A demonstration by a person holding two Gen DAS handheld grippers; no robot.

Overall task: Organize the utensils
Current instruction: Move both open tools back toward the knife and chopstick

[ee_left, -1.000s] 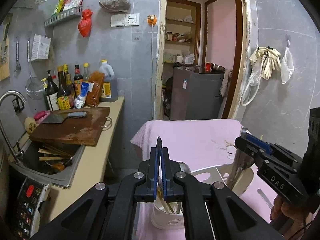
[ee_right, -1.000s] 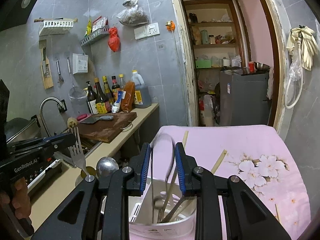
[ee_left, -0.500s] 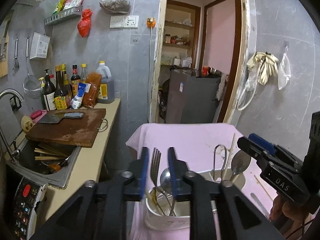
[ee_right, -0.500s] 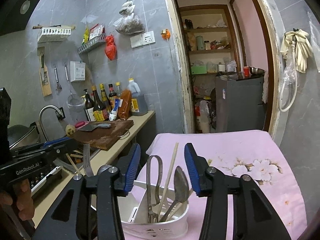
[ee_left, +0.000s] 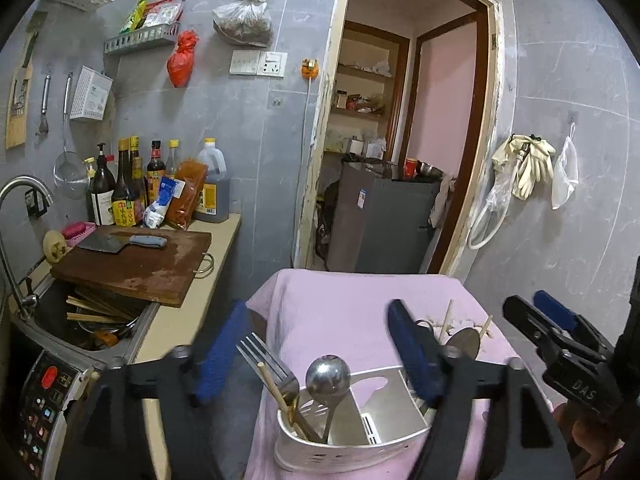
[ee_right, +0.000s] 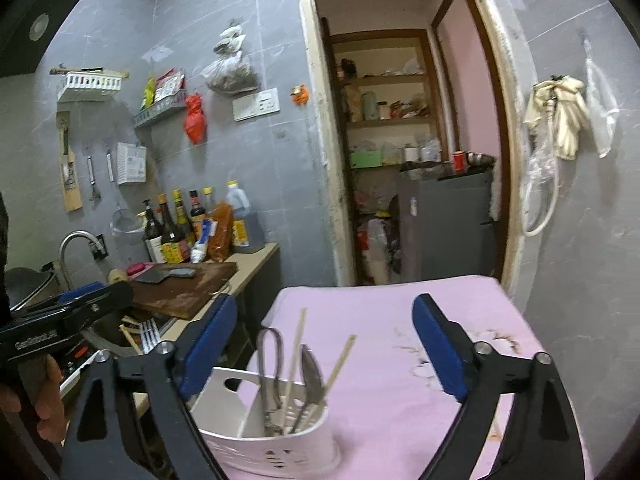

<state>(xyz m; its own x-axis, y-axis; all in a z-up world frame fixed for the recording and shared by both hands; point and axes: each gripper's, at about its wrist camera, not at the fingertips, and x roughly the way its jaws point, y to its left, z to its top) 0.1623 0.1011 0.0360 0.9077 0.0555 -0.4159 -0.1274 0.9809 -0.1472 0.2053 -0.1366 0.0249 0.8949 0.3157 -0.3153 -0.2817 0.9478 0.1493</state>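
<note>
Both tools have spread wide since a second ago, when each was nearly shut over the caddy; now the left tool (ee_left: pixel 320 344) and right tool (ee_right: pixel 324 344) hang open and empty above it. One white utensil caddy (ee_left: pixel 352 446) sits on the pink-clothed table (ee_right: pixel 384 304), split into compartments. One end holds a fork (ee_left: pixel 264 360), a ladle (ee_left: pixel 328 372) and one chopstick (ee_left: pixel 276 390); the other end holds one pair of tongs (ee_right: pixel 270 364), one spoon (ee_right: pixel 312 372) and two chopsticks (ee_right: pixel 298 344). Handles vanish inside the caddy, and tool arms cover its near corners in both views.
</note>
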